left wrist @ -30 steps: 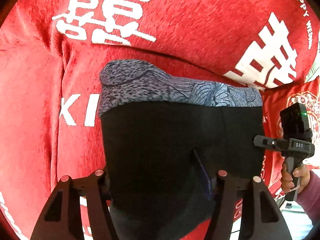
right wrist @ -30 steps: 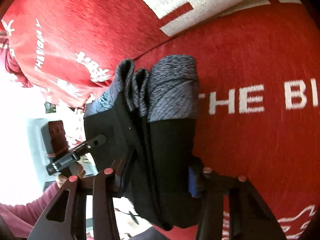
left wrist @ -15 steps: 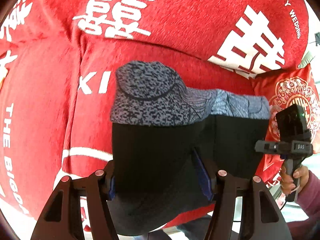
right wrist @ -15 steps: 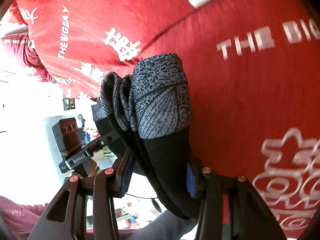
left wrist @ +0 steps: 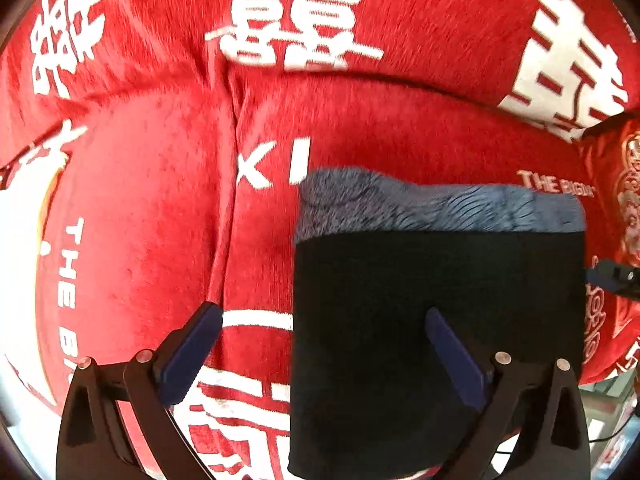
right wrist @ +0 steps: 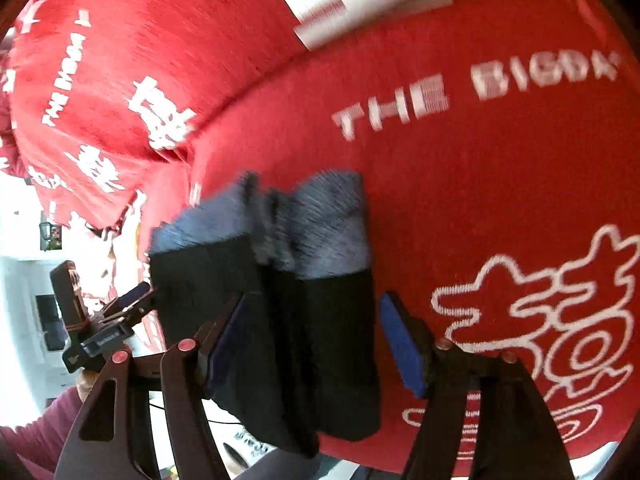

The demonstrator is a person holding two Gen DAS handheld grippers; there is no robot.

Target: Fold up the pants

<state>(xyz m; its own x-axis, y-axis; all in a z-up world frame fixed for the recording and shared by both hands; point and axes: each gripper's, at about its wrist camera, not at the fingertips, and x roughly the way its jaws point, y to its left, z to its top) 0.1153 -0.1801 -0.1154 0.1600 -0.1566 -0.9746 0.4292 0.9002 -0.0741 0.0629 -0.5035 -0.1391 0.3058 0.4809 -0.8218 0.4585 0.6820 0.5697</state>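
The folded black pants (left wrist: pixel 436 320) with a grey patterned waistband (left wrist: pixel 432 210) lie on the red sofa seat (left wrist: pixel 140 220). My left gripper (left wrist: pixel 320 354) is open; its right finger lies over the pants, its left finger over bare red fabric. In the right wrist view the pants (right wrist: pixel 304 320) show as a thick folded stack. My right gripper (right wrist: pixel 316 336) is open with its jaws on either side of the stack, not pressing it. The left gripper (right wrist: pixel 120 312) shows at the stack's far side.
The sofa is covered in red plush with white lettering (right wrist: pixel 460 96). A red patterned cushion (left wrist: pixel 628 200) sits at the right. The sofa's front edge (right wrist: pixel 460 464) is just below the pants, with bright floor beyond.
Both grippers have opened and let go of the pants, which now rest on the seat. The left gripper has shifted left, so the pants sit to its right.
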